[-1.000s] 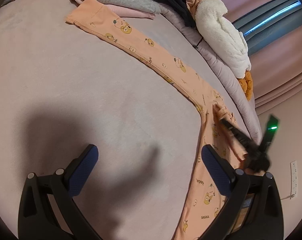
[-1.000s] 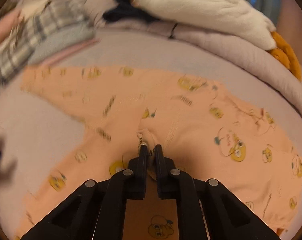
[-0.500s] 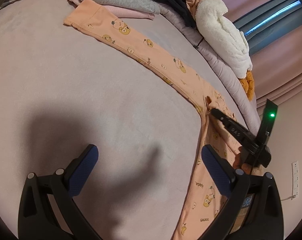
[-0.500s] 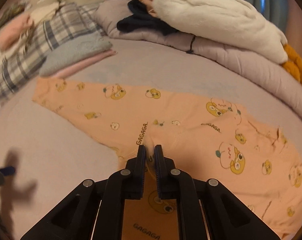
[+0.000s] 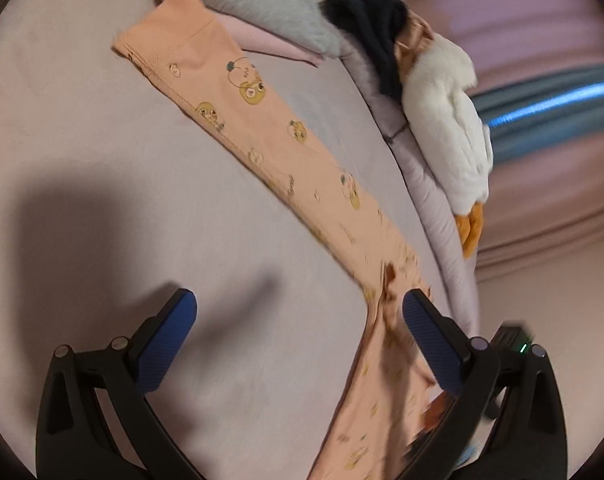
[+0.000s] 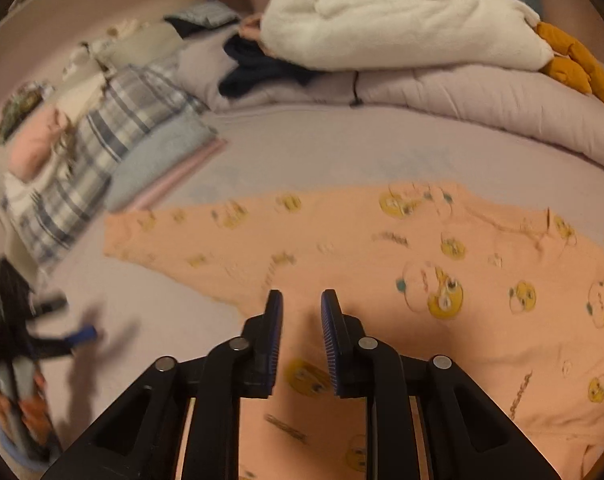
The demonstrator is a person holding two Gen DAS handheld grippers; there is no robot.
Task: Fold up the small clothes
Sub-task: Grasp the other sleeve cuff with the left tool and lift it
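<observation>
A pair of small peach trousers with yellow cartoon prints lies flat on the mauve bed, one leg stretched toward the far left. It also shows in the right wrist view. My left gripper is wide open above the bed, its right finger over the trousers near the crotch. My right gripper is open by a narrow gap and empty, just above the crotch area.
Folded grey and pink clothes lie at the leg's far end. A white plush duck and dark clothes rest on a rolled duvet behind. A plaid pillow with more clothes lies at left.
My right gripper has opened and let go of the trousers' crotch, which now lies flat. My left gripper has moved forward and right, closer to the trousers.
</observation>
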